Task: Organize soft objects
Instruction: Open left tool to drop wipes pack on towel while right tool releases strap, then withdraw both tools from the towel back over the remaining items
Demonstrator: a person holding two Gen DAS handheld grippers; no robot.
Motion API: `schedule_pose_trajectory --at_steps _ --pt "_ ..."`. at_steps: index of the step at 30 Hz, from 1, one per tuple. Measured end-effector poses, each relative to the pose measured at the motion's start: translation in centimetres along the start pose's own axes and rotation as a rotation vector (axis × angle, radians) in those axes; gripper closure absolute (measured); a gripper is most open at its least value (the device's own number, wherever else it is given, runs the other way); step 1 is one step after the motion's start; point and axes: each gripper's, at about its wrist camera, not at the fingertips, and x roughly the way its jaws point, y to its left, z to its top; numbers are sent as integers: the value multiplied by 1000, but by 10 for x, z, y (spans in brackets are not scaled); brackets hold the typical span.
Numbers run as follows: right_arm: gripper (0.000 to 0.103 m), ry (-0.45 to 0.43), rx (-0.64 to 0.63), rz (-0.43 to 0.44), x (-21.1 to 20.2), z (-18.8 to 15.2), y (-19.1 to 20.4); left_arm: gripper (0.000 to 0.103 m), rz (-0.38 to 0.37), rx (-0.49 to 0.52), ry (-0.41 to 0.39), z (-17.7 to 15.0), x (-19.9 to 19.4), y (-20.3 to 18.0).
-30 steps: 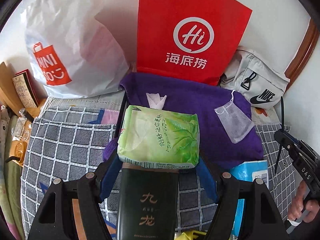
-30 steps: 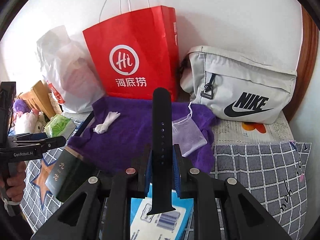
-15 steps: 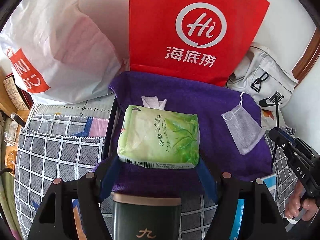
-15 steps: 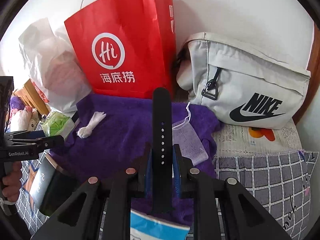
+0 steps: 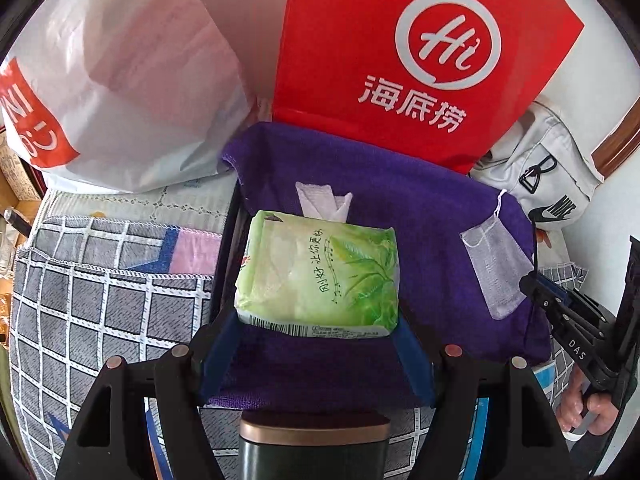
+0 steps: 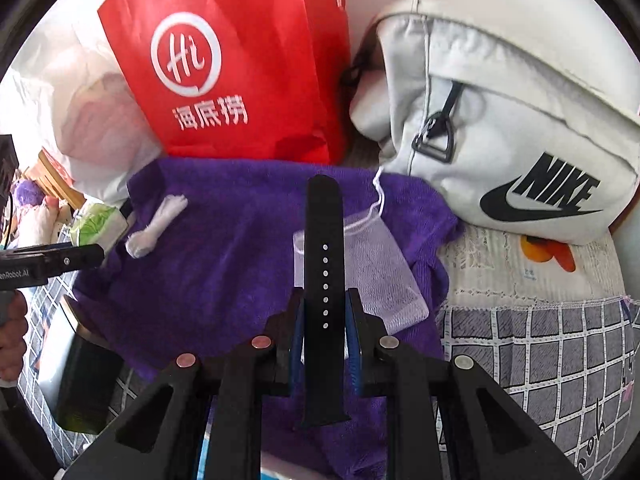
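My left gripper (image 5: 318,328) is shut on a green tissue pack (image 5: 320,274) and holds it over the near left part of a purple towel (image 5: 400,184). My right gripper (image 6: 325,312) is shut on a black watch strap (image 6: 323,240), held upright over the towel (image 6: 224,248). A white mesh pouch (image 6: 380,272) and a small rolled white cloth (image 6: 156,226) lie on the towel. The pouch (image 5: 494,264) and the cloth (image 5: 320,198) also show in the left wrist view.
A red paper bag (image 5: 420,56), a white plastic bag (image 5: 120,80) and a white Nike bag (image 6: 512,120) stand behind the towel. A dark box (image 5: 314,452) lies near me. A grey checked cloth (image 5: 100,300) covers the surface.
Both grippers have moved forward with their loads. The tissue pack and the strap are now over the purple towel, and the dark box has slid toward the lower edge.
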Motion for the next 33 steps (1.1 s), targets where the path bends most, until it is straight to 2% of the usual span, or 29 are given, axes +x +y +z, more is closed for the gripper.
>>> schedule_pose_trajectory --at_steps 6,13,18,22,23,26,33 --pt "84 43 -11 7 16 -4 -2 31 30 17 53 -3 18 -7" --pt "84 62 -11 21 17 -8 -6 31 58 39 72 -7 23 -12" --pt "84 77 -20 26 17 -9 -7 31 47 36 88 -12 25 -14" --pt "83 79 -20 19 15 -8 -4 27 46 7 117 -18 28 -13" --pt "81 77 -12 26 13 -8 -3 26 53 5 115 -19 26 -13" --pt "53 50 -4 45 -1 -9 0 25 56 -1 107 -26 19 -15" --pt "51 -30 -3 36 -46 -17 17 25 34 -16 63 -41 -17 -16"
